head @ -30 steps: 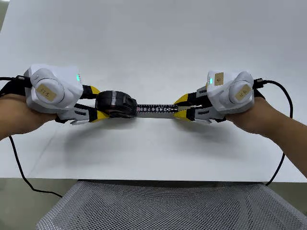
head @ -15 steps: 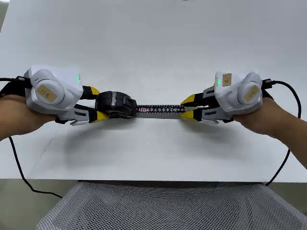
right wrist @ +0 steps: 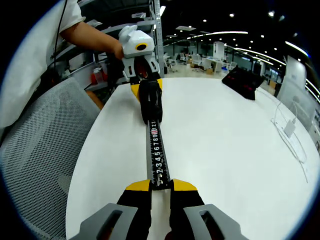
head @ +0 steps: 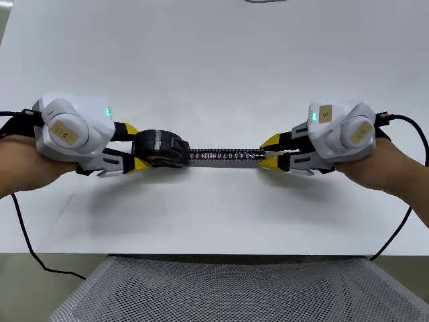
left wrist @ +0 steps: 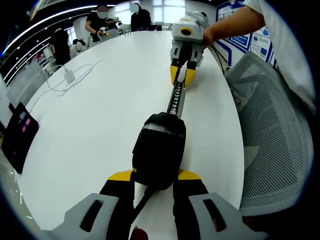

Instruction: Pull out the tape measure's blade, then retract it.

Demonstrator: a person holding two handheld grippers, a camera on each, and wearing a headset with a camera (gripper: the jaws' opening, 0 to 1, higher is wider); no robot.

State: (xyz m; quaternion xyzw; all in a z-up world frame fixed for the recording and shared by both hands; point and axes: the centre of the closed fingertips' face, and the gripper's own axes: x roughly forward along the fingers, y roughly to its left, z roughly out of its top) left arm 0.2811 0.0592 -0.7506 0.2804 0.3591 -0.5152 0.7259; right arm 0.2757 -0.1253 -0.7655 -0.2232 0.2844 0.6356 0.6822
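Over the white table (head: 214, 67), left of centre, black tape measure case (head: 161, 147) wedged between the jaws of the left gripper (head: 136, 145), clamped against its sides. Stretching rightward from the case, numbered blade (head: 224, 155), long axis straight left to right. At right, right gripper (head: 271, 151) pinched nearly closed on the blade's tip.

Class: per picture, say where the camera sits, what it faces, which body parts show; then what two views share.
Head view: headset, facing down at the table; left hand, right hand, left tool, right tool.
Left gripper view: on left tool, facing over the tape measure case toward right tool; right forearm.
Right gripper view: on right tool, facing along the blade toward left tool; left hand.
Shared: gripper views both show the mesh chair.
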